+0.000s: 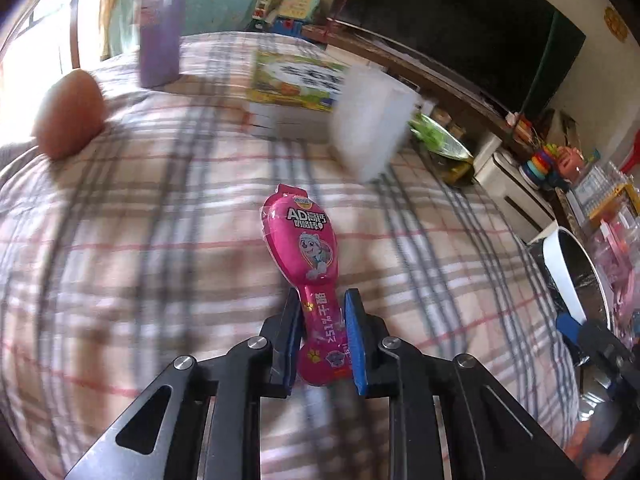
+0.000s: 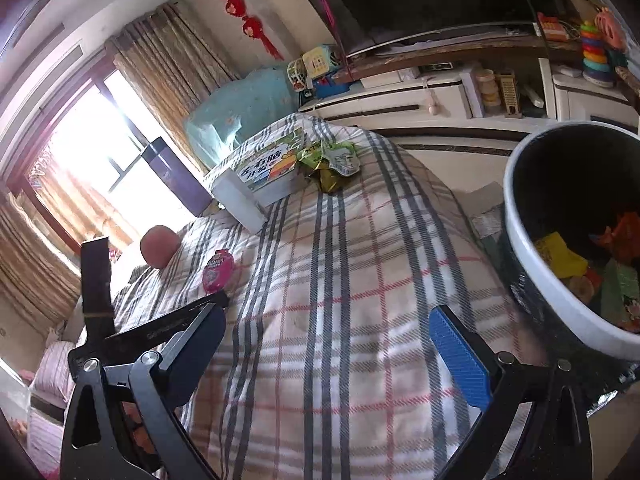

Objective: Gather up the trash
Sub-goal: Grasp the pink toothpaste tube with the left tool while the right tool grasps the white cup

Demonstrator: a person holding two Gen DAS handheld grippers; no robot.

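Left fingers clamp pink wrapper mid-blanket; right fingers wide, beside bin rim.

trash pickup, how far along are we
Done: several wrappers already lie in the bin. In hand: the left gripper is shut on the pink wrapper; the right gripper is open. Left: the green wrappers beside the book.

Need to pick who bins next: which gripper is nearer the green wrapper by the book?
Neither clearly. The left gripper is shut on the pink wrapper mid-table; the right gripper hangs open beside the trash bin. The green wrapper lies far from both.
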